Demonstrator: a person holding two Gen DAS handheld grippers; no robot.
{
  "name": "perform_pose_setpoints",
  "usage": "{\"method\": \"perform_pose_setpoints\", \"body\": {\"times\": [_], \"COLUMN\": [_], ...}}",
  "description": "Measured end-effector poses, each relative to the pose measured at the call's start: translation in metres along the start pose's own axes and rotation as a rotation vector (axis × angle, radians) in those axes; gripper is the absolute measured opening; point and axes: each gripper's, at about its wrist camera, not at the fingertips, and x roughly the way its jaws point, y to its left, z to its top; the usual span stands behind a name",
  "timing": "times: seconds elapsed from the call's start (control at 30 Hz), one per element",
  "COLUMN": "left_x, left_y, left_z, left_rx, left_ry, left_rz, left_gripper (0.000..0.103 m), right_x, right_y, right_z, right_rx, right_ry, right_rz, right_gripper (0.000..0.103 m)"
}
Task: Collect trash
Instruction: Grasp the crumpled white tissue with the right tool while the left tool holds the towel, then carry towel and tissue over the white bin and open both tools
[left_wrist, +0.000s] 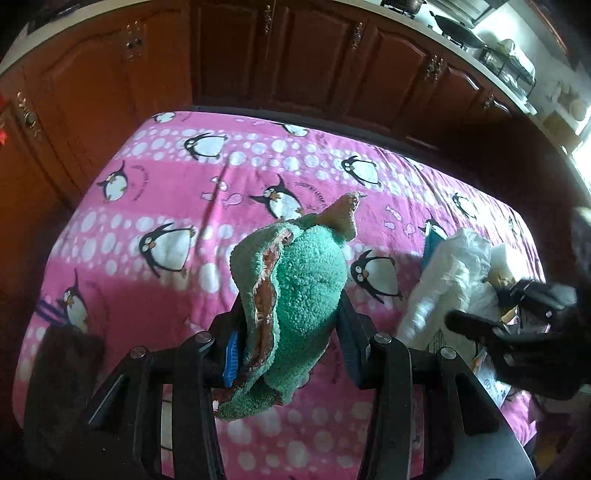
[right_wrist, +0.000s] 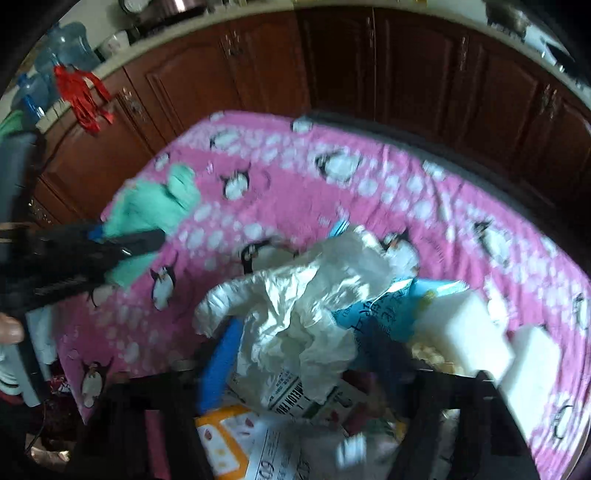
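Observation:
My left gripper is shut on a green fuzzy cloth with a brown hem, held bunched between the blue pads above the pink penguin blanket. The right wrist view shows that cloth in the left gripper at the left. My right gripper is over a trash pile, where a crumpled white plastic bag is bunched between its blue pad and its dark far finger. This view is motion-blurred. In the left wrist view the right gripper sits beside the white bag.
Around the bag lie a blue wrapper, two white foam blocks, an orange-and-white packet and printed paper. Brown cabinets line the far side. Water bottles and a red bag sit far left.

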Motion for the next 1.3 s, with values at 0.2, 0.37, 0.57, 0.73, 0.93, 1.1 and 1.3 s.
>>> {"method": "perform_pose_setpoints", "body": {"times": [0.2,0.37,0.57,0.73,0.93,1.1,1.3], "left_x": [-0.015,-0.04,-0.065,-0.077,-0.08,-0.078,-0.073], "left_y": [-0.004,-0.032,-0.086,-0.141,-0.207,-0.257,-0.311], "left_z": [-0.003,0.0,0.003,0.0,-0.008,-0.015,-0.023], "left_rx": [-0.006,0.031,0.095,0.17,0.259,0.329,0.413], "left_ry": [-0.024,-0.074,-0.117,-0.131,-0.126,-0.117,-0.099], "left_rz": [-0.003,-0.03,-0.077,-0.112,-0.162,-0.202,-0.239], "left_gripper": [0.042,0.042,0.042,0.042,0.042,0.042,0.042], "right_x": [-0.037,-0.094,-0.142,-0.174,-0.207,-0.229,-0.246], "right_y": [-0.006,-0.019,-0.049,-0.077,-0.113,-0.137,-0.173], "right_z": [-0.013,-0.029,-0.061,-0.092,-0.129,-0.156,-0.187], "right_rx": [0.041,0.095,0.167,0.223,0.306,0.351,0.442], "right_ry": [-0.103,-0.226,-0.322,-0.363,-0.397,-0.413,-0.421], "right_rz": [0.074,0.119,0.09,0.044,-0.003,-0.069,-0.131], "right_gripper": [0.019,0.019,0.019,0.019,0.019,0.019,0.019]}}
